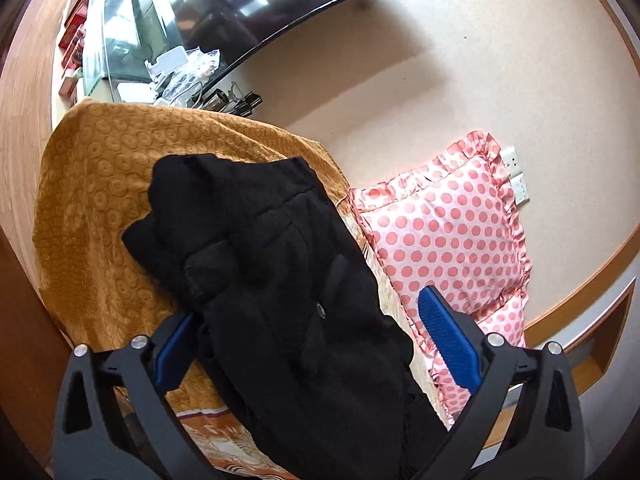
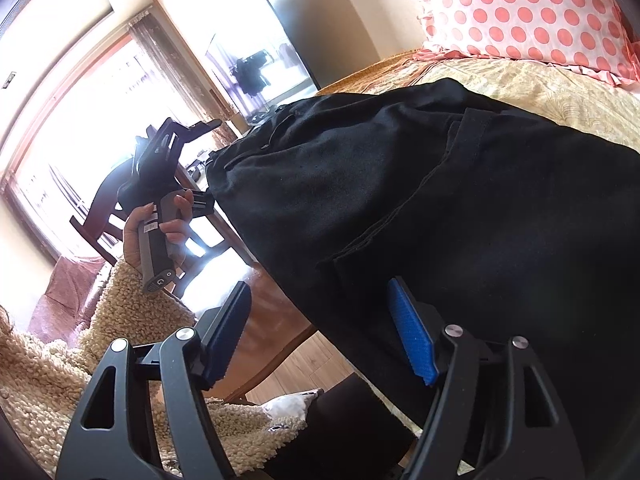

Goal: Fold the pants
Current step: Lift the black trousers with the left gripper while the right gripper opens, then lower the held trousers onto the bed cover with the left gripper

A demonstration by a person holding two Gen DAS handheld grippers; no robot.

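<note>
Pants [image 1: 288, 280] on bed [image 1: 100, 208], left of pillow [image 1: 448, 240]

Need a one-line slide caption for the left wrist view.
Open left claw astride black pants bunched on an orange bedspread, polka-dot pillow alongside.

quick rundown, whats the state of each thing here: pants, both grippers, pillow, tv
black pants: bunched in a rough fold on the bed, not flat
left gripper: open, pants between its pads, not pinched
right gripper: open, at the pants' edge, gripping nothing
polka-dot pillow: lying flat on the bed beside the pants
bedspread: spread over the bed
tv: off, screen dark
</note>
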